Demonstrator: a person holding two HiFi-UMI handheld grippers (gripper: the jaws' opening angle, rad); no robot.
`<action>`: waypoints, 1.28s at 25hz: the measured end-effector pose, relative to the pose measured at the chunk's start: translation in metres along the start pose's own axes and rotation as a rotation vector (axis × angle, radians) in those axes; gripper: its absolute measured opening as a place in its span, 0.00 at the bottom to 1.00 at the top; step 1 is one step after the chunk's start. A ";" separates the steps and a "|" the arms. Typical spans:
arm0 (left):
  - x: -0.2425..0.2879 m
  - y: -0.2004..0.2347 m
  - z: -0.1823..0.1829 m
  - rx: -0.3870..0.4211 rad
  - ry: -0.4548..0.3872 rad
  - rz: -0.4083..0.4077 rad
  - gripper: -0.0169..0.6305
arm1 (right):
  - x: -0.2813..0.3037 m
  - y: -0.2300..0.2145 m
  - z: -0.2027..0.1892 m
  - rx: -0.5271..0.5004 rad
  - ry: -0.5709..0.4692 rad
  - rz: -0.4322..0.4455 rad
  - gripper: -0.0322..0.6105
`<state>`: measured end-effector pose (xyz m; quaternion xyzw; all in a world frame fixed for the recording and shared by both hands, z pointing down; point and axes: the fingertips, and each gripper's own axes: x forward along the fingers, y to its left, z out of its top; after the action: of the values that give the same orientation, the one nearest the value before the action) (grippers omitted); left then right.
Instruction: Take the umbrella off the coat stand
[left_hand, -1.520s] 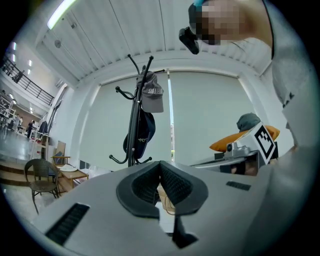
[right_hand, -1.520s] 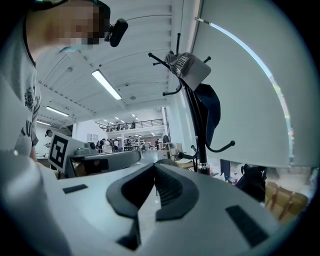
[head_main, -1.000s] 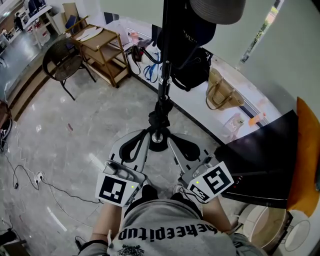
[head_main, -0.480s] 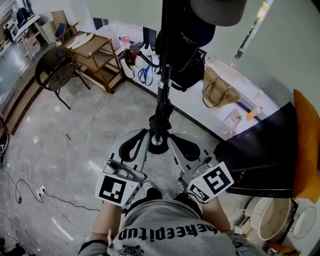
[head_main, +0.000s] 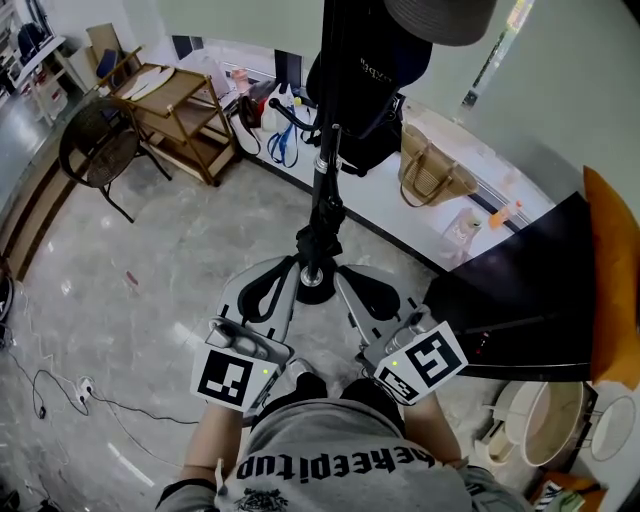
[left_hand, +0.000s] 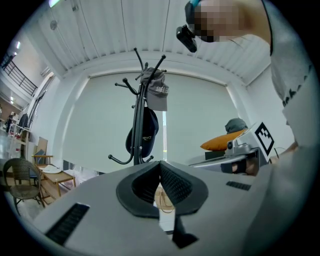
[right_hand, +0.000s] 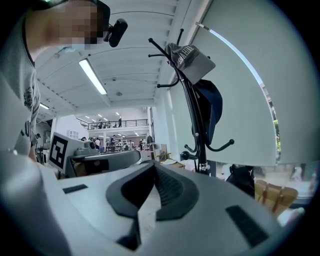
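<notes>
Head view: facing the coat stand (head_main: 330, 60), with the reach for the umbrella apparently not yet begun. Holding the left hand-held gripper (head_main: 275, 283) and the right hand-held gripper (head_main: 362, 290) low and level, side by side, flanking the stand's foot and touching nothing. Taking the umbrella (head_main: 320, 232) to be the dark slim bundle hanging against the pole, under the silver collar and below the black bag (head_main: 370, 110). Placing it just ahead of both sets of tips, on the line between them. Probably calling next for opening one pair of jaws, bringing them up to the bundle, closing round it and lifting it clear of the stand.

Left gripper view: showing ribbed pads pressed together at the tips, with nothing between them. Pointing towards the stand, well apart from it, with a cap (left_hand: 156, 95) hanging near the top. Hiding the lower pole behind the jaws, so not showing the umbrella plainly.

Right gripper view: showing jaws likewise closed and empty, with the pole rising near, off to the right.
</notes>
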<state>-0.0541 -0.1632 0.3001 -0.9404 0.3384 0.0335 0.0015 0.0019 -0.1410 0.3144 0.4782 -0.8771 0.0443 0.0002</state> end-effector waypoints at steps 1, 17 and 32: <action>0.000 0.001 0.000 -0.002 -0.001 -0.001 0.05 | 0.001 0.000 0.000 0.000 0.001 -0.003 0.07; 0.014 -0.001 -0.011 -0.017 0.017 -0.039 0.05 | -0.002 -0.015 -0.009 0.021 0.020 -0.054 0.07; 0.036 0.000 0.005 0.000 -0.050 0.090 0.05 | 0.011 -0.047 0.003 -0.007 0.029 0.077 0.07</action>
<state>-0.0268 -0.1858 0.2932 -0.9231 0.3802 0.0570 0.0083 0.0354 -0.1764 0.3153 0.4435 -0.8949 0.0479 0.0130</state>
